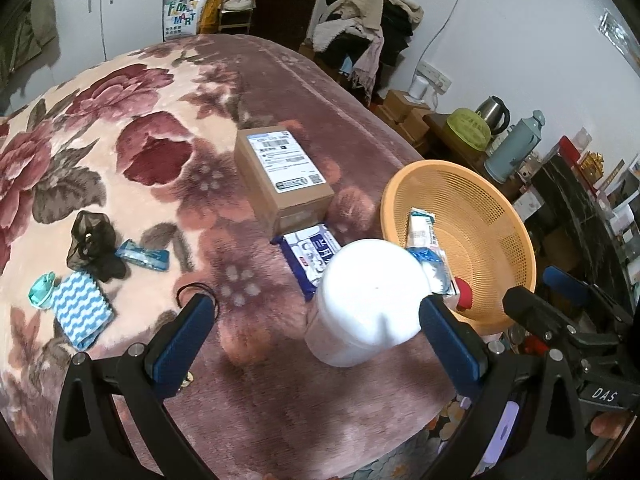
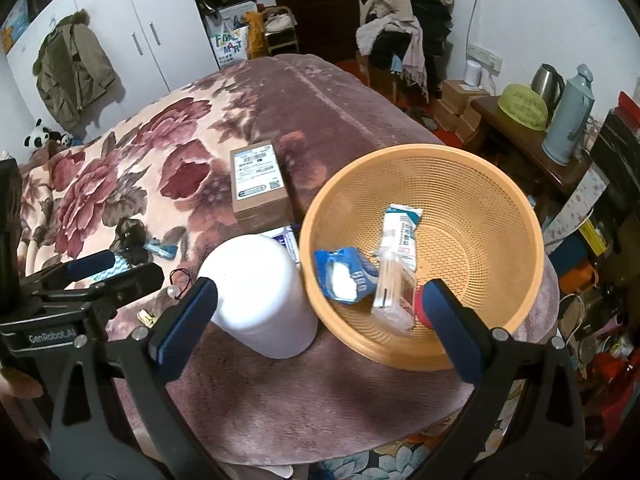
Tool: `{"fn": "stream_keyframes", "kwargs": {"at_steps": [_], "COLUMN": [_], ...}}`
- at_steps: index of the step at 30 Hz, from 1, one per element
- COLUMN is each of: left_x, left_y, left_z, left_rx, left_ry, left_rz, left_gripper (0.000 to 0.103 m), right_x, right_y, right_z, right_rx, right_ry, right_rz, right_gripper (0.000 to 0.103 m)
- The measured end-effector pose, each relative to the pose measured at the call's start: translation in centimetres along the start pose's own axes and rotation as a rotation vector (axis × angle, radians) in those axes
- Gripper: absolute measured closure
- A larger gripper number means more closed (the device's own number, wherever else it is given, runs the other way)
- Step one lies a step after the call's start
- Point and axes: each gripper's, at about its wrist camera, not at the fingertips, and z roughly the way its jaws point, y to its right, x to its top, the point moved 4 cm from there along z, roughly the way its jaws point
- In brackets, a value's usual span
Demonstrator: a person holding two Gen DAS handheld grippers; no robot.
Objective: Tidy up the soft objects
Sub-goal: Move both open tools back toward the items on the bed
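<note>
An orange mesh basket (image 2: 500, 216) sits on a floral blanket (image 2: 120, 184), holding a blue tissue pack (image 2: 346, 276) and a white sachet (image 2: 400, 232); a white roll (image 2: 260, 296) stands just left of the basket; a cardboard box (image 2: 258, 184) lies beyond it; the right gripper (image 2: 320, 312) hangs open above.

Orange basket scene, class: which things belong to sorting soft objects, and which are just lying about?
Job:
orange basket
white roll
blue-white wipes pack
zigzag cloth
black mesh pouch

Lying about:
cardboard box
kettle
clothes pile
</note>
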Motion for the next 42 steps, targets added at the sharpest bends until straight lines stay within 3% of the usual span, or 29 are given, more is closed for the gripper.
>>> {"fn": "stream_keyframes", "kwargs": {"at_steps": [42], "left_x": [-3.4], "left_y": [-14.3], "left_z": [-1.8], "left_rx": [0.051], "left_ry": [0.025], "left_rz": [-0.182], "left_gripper": [0.001], "right_x": [-0.9], "right_y": [-13.3], "right_z": [3.7], "right_rx": [0.040], "right_ry": [-0.064], "right_rz": [-0.227], "right_gripper": [0.000]}}
